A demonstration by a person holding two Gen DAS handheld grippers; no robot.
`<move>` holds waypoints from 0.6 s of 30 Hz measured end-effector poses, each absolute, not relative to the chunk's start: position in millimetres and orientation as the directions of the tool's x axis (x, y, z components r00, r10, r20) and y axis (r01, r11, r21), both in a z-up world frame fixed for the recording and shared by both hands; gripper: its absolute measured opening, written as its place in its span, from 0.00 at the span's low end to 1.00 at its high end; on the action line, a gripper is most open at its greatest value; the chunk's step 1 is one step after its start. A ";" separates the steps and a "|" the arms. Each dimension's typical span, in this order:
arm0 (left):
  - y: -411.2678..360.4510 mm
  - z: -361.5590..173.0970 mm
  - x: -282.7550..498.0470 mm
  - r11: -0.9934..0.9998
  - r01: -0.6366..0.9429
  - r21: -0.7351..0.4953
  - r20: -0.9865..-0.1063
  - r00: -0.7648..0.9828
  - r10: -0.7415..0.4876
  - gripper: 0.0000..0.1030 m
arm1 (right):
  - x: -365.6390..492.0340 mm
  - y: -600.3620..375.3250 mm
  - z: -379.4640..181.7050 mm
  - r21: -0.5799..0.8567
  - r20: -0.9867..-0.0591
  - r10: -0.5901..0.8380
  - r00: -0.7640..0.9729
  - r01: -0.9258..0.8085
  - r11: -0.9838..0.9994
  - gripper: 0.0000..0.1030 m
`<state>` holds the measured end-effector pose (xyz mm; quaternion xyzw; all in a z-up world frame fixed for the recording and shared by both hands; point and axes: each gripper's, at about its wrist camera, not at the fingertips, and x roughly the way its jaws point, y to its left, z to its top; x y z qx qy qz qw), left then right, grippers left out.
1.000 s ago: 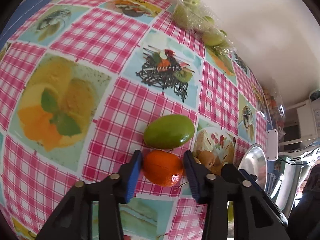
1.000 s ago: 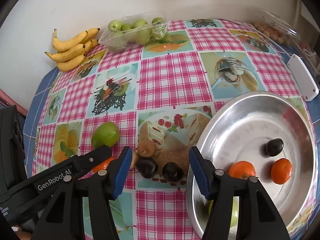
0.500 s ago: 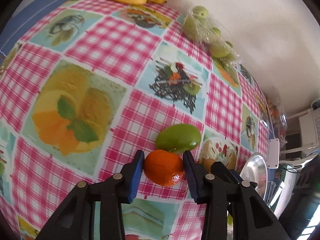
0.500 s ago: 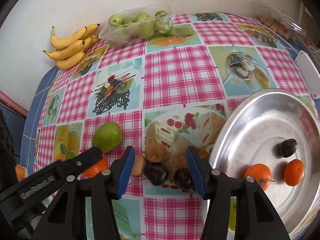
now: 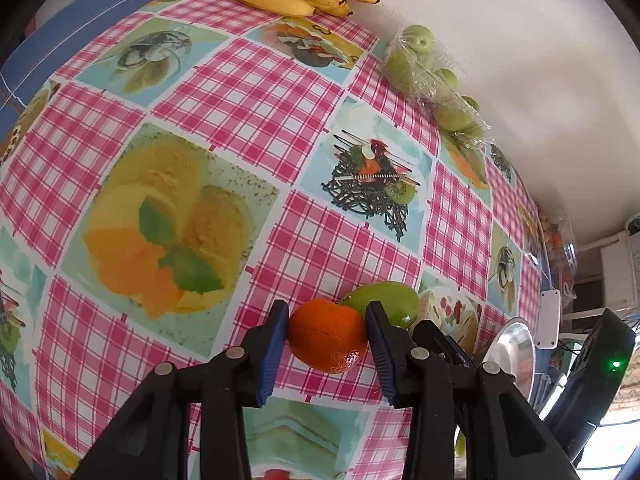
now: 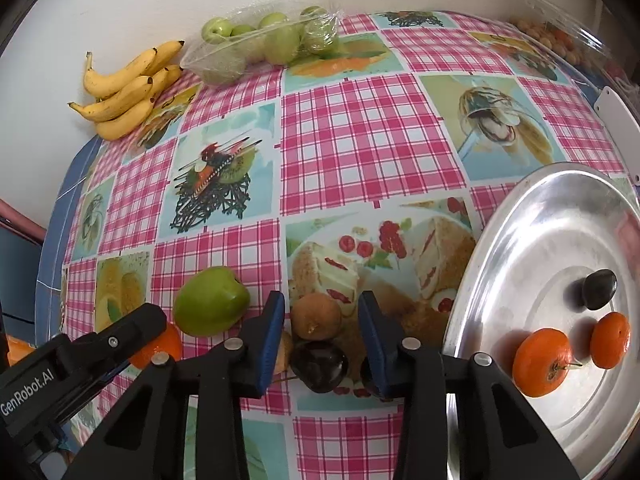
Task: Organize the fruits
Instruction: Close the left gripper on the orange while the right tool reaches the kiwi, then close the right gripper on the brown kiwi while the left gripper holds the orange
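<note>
Orange mandarin (image 5: 327, 335), stem end down-right.

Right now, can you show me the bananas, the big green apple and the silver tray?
bananas (image 6: 124, 88), right wrist view, middle of the bunch
green apple (image 6: 210, 302), right wrist view, its rounded side
silver tray (image 6: 532, 216), right wrist view, bare inner wall

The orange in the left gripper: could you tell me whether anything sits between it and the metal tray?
Yes. The orange, clamped in the left gripper, has loose fruit between it and the metal tray: a green apple, a brown fruit and a dark plum, with the closing right gripper around them.
</note>
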<state>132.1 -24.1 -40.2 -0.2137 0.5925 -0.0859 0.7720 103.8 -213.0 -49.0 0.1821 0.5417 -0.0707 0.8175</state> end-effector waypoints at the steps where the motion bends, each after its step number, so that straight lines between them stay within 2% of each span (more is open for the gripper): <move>1: -24.0 -40.1 132.0 0.894 -0.121 -0.431 -0.878 0.283 -0.385 0.41 | 104.8 -212.3 -49.4 0.221 -0.912 0.081 0.403 0.312 0.924 0.32; 7: -24.4 -38.8 131.8 0.894 -0.120 -0.432 -0.878 0.285 -0.386 0.41 | 106.2 -210.2 -50.7 0.226 -0.910 0.087 0.405 0.308 0.924 0.27; 18: -22.9 -28.6 130.9 0.894 -0.101 -0.436 -0.867 0.312 -0.387 0.41 | 98.2 -211.8 -27.8 0.252 -0.887 0.099 0.451 0.294 0.922 0.27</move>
